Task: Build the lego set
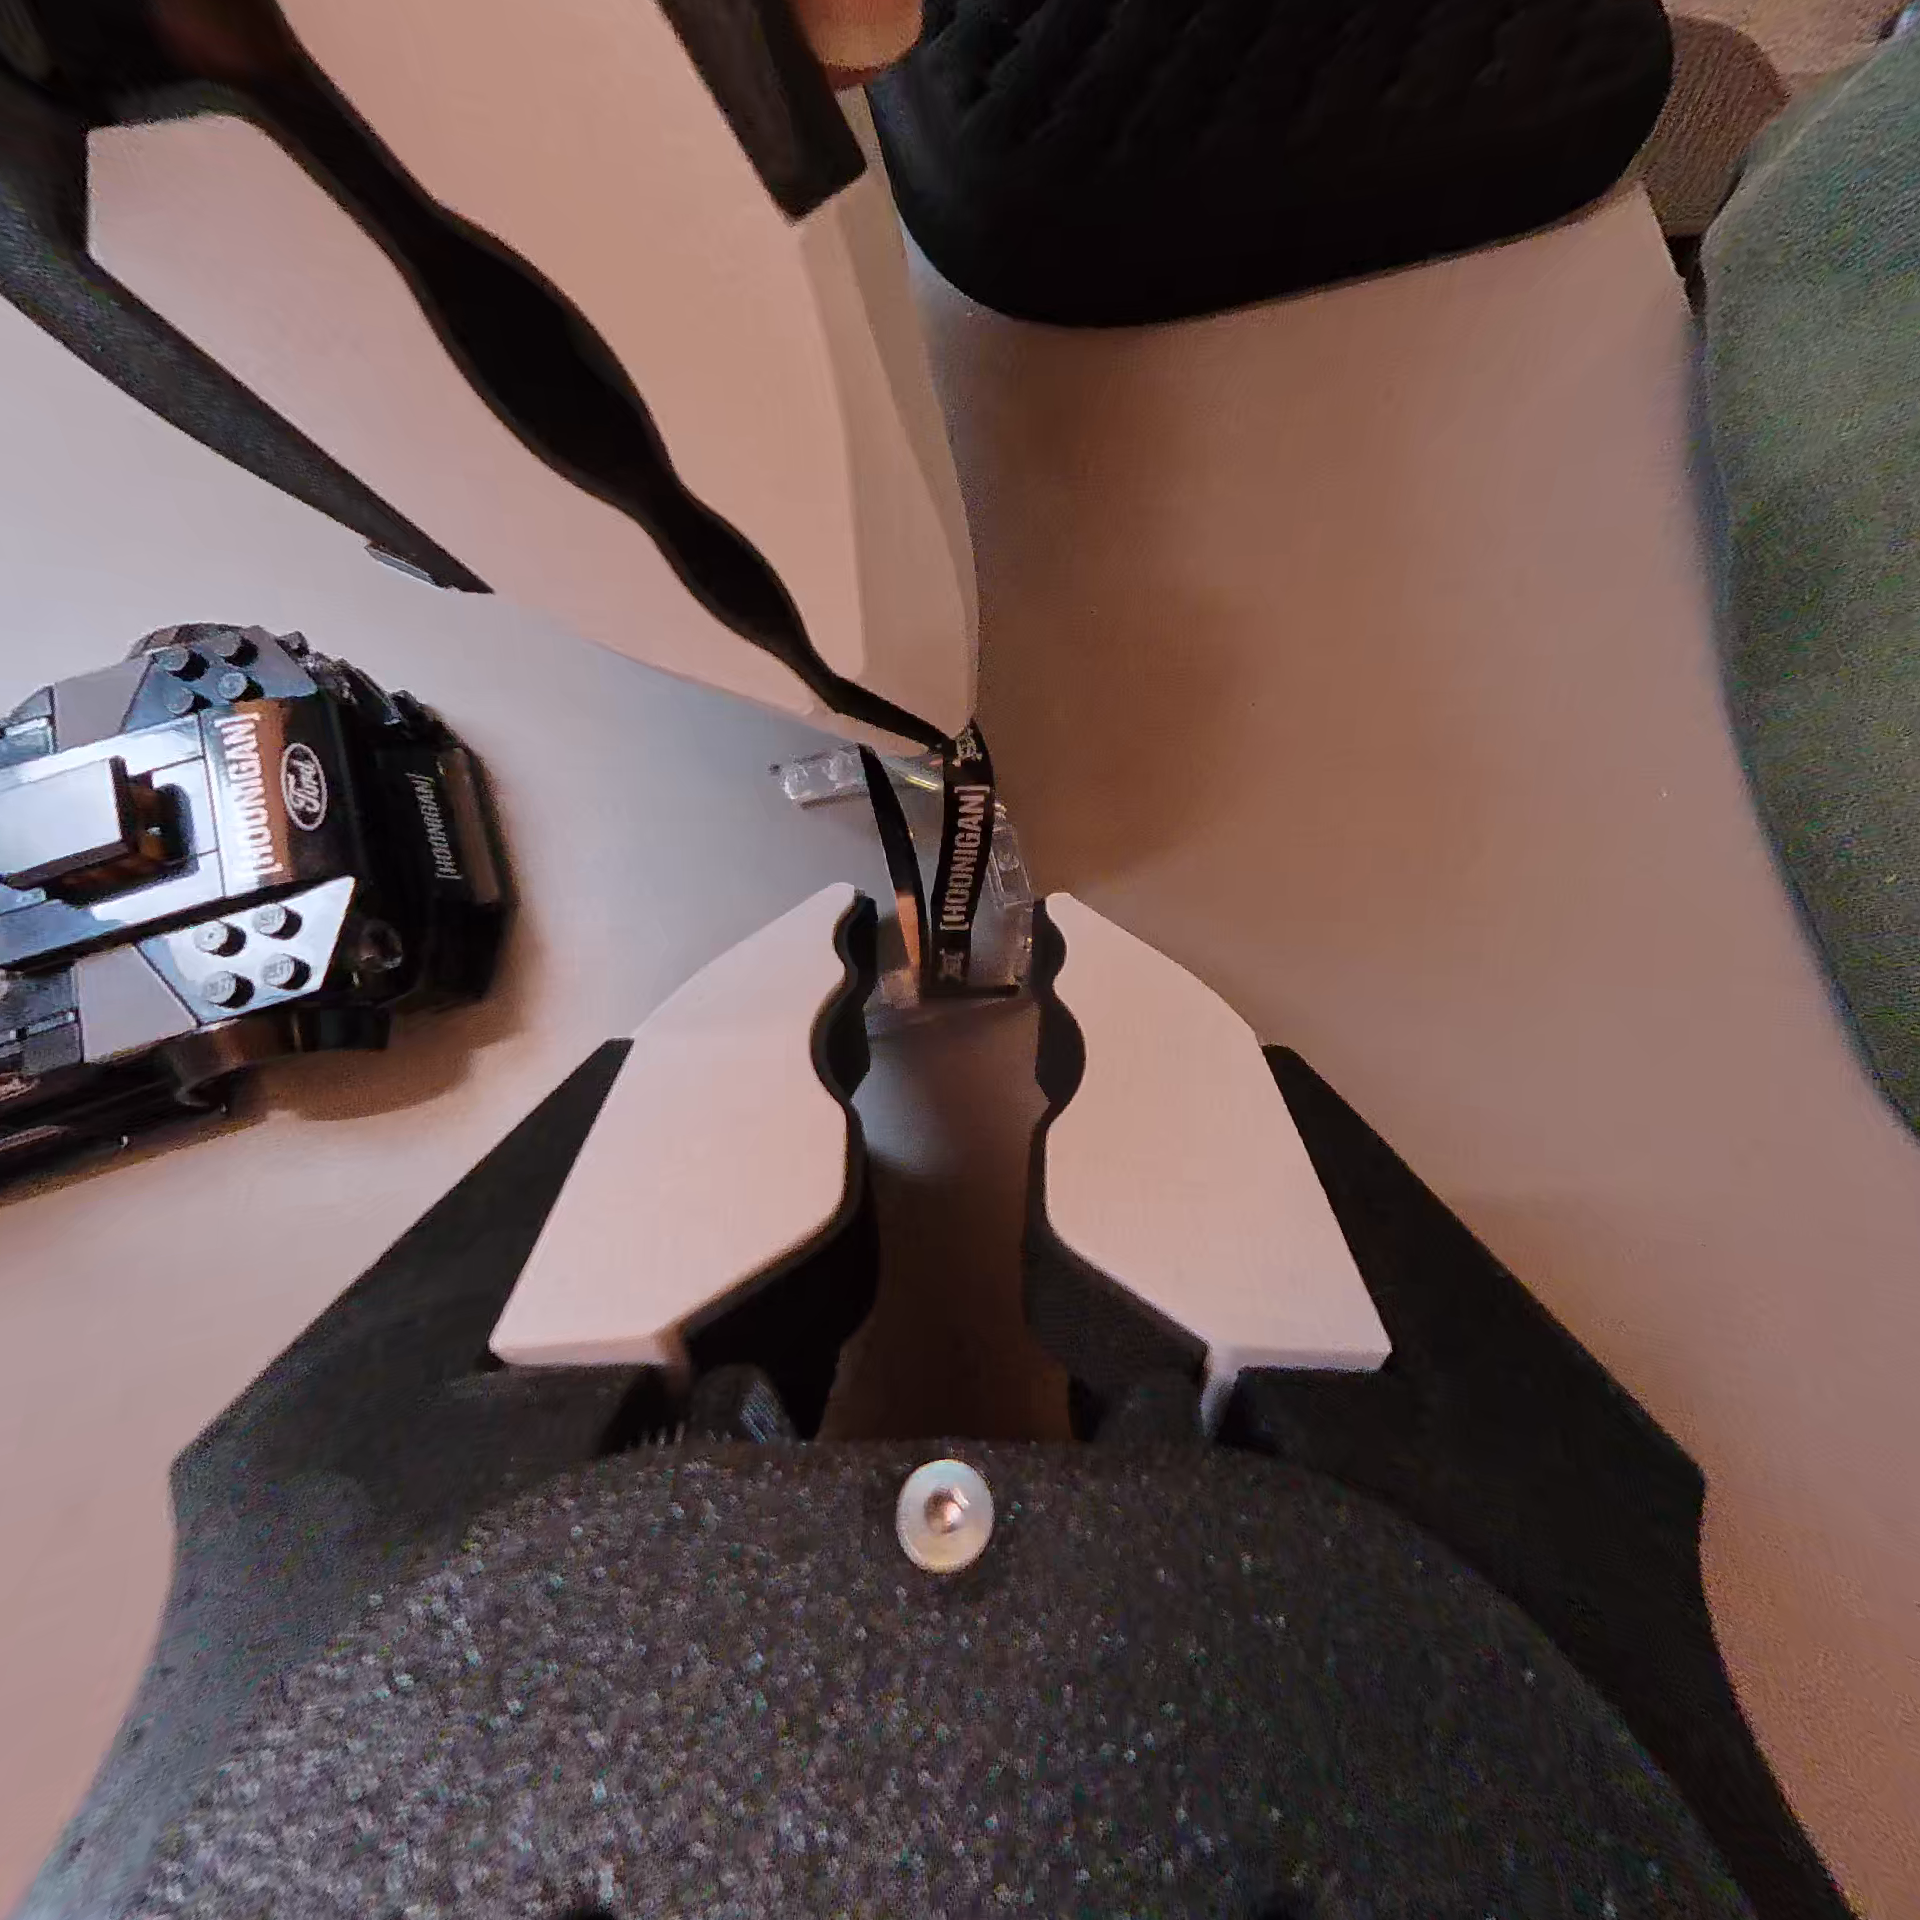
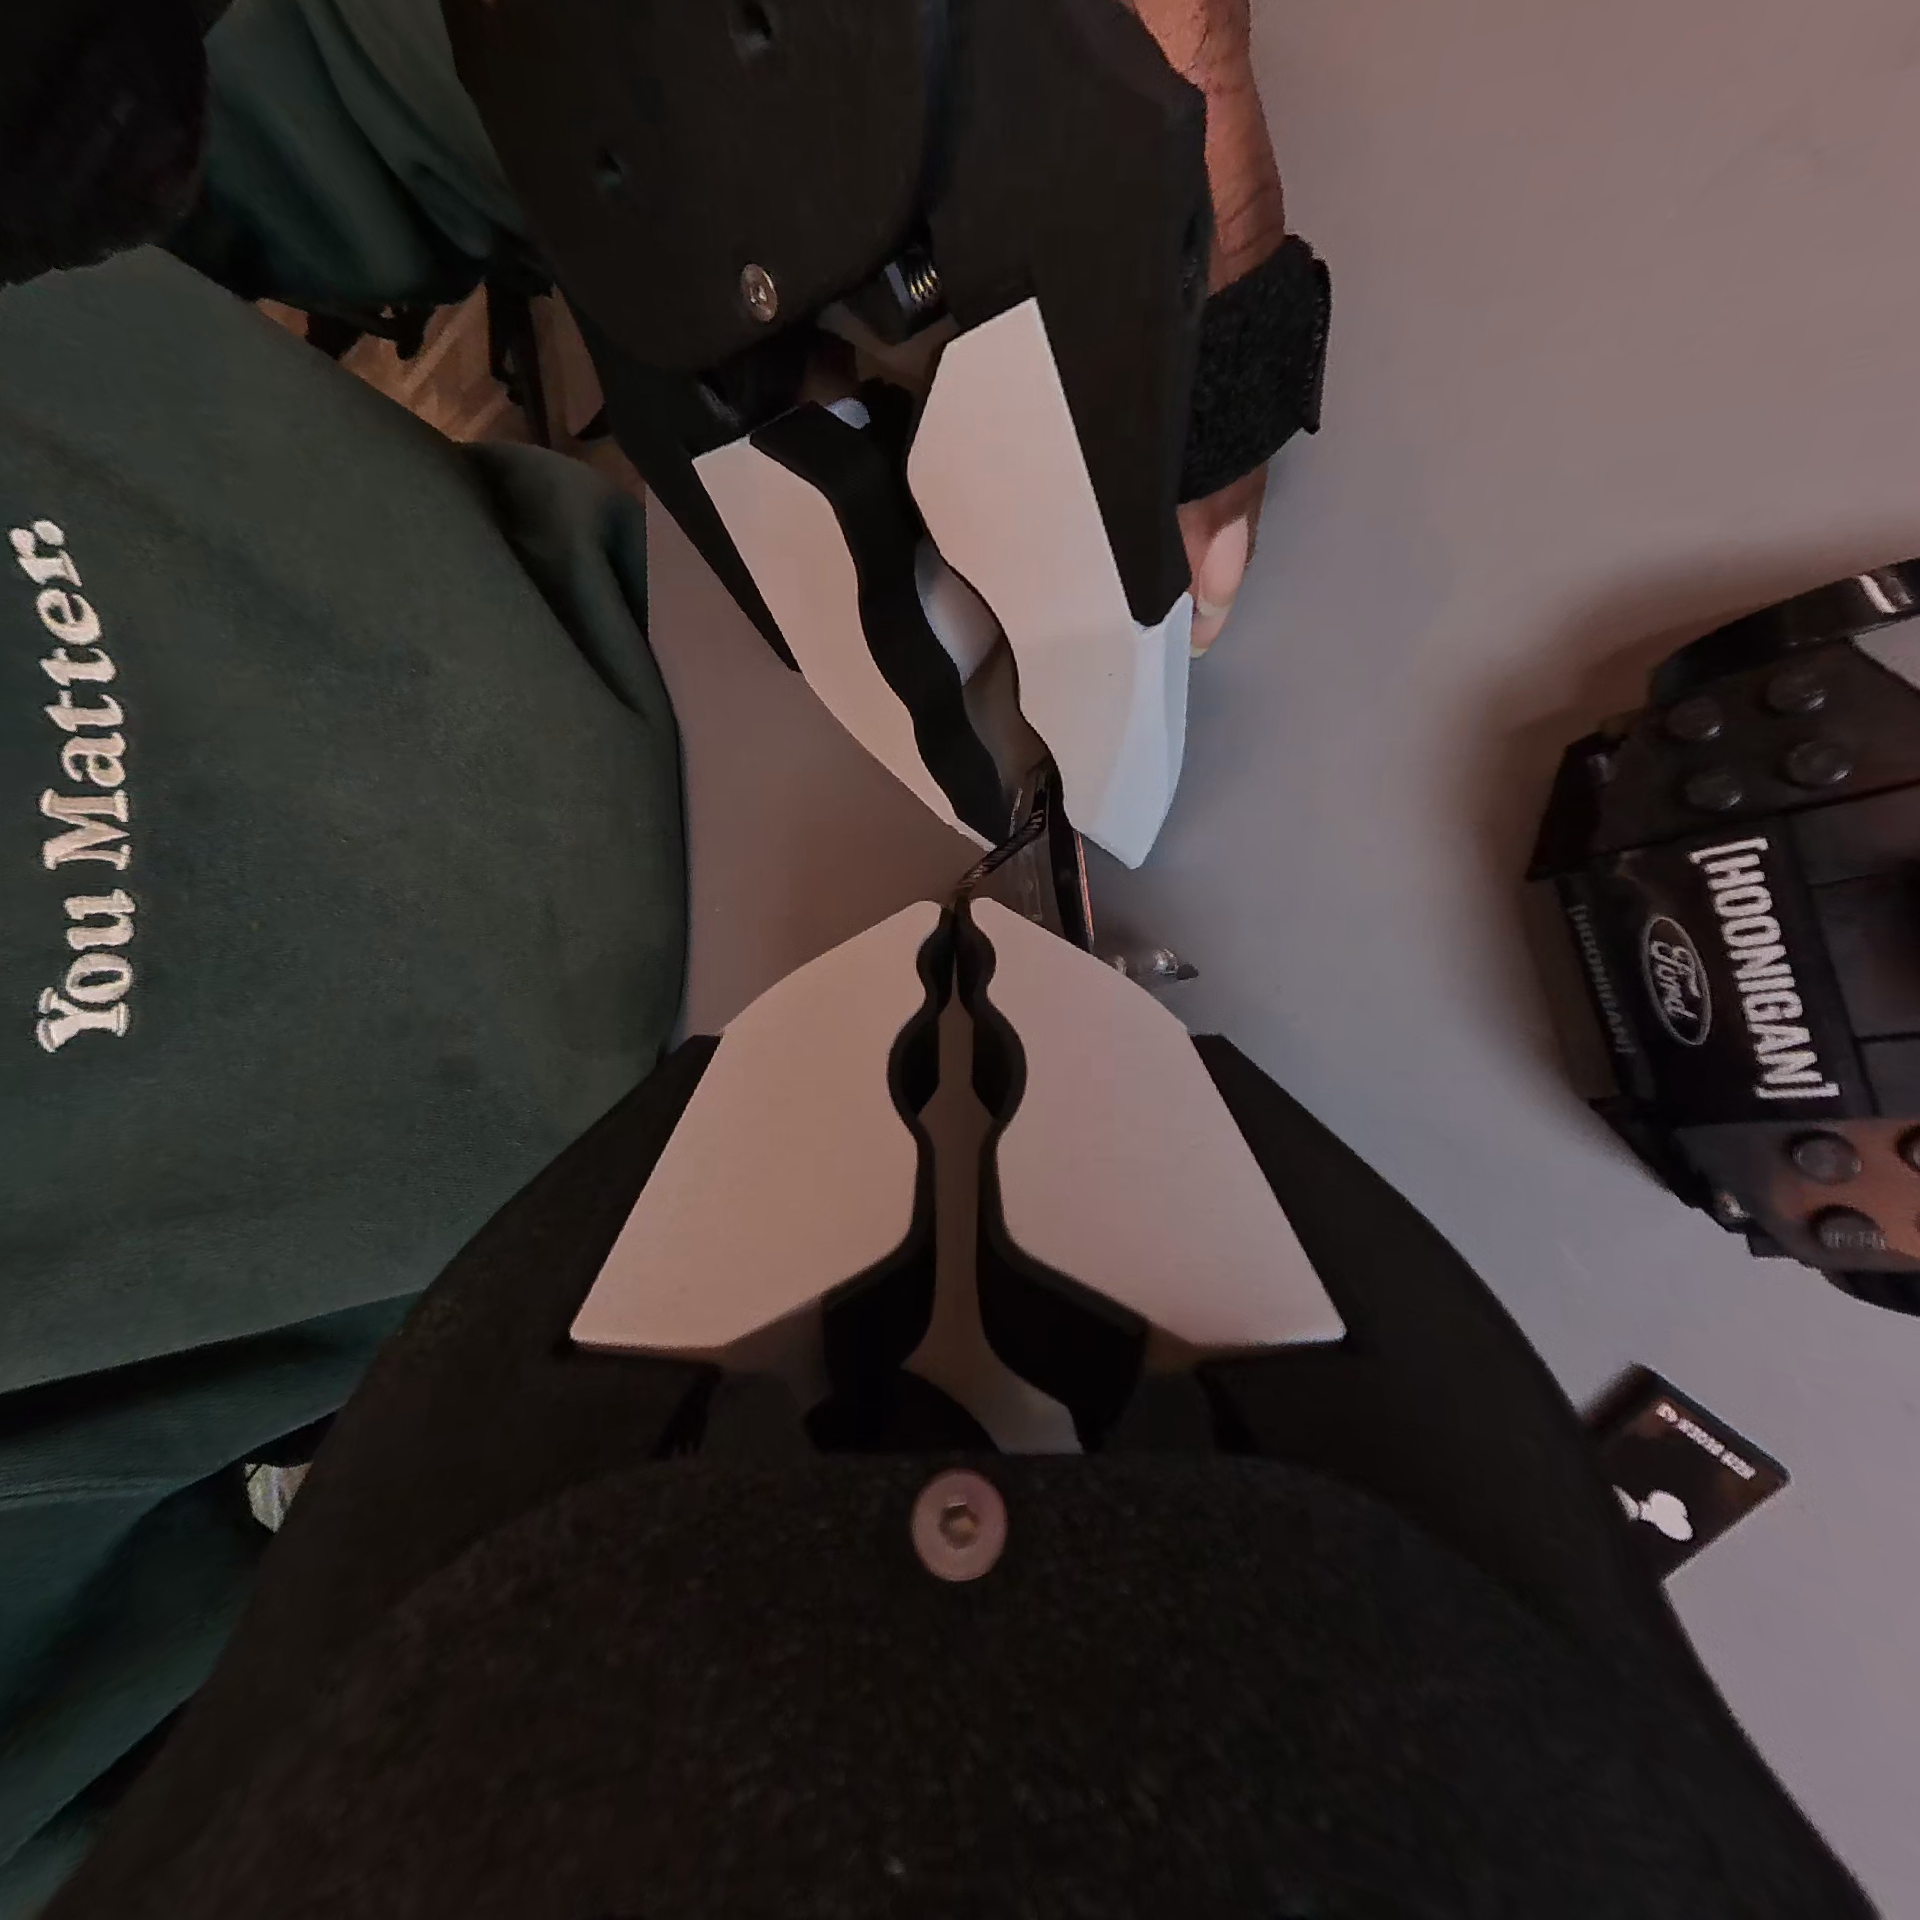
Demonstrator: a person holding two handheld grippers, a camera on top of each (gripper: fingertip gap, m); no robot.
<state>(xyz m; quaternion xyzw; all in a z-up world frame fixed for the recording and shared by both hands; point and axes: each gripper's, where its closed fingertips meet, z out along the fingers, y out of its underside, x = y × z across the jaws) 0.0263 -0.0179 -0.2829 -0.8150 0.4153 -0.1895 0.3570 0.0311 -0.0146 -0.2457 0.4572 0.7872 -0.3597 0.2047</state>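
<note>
My left gripper [image 1: 951, 925] is shut on a clear windscreen piece [image 1: 1006, 914], held just above the table. A black sticker strip [image 1: 961, 862] with white print lies along the clear piece. My right gripper [image 2: 956, 914] is shut on the far end of that strip [image 2: 1003, 862]; in the left wrist view it comes down from the top left [image 1: 925, 732]. The left gripper also shows in the right wrist view [image 2: 1049, 821], facing mine tip to tip. The black lego car [image 1: 239, 862] stands on the table to the side, apart from both grippers [image 2: 1745, 935].
A small clear lego piece [image 1: 821, 774] lies on the pale table [image 1: 623, 727] near the fingertips. A black card [image 2: 1683, 1475] lies at the right. A person in a green sweatshirt [image 2: 312, 727] sits close at the table's edge. A black object [image 1: 1247, 135] lies beyond the grippers. Both grippers' tips are close together, under 4 cm apart. From either gripper's tips it is about 12 cm to the black card [image 2: 1683, 1475].
</note>
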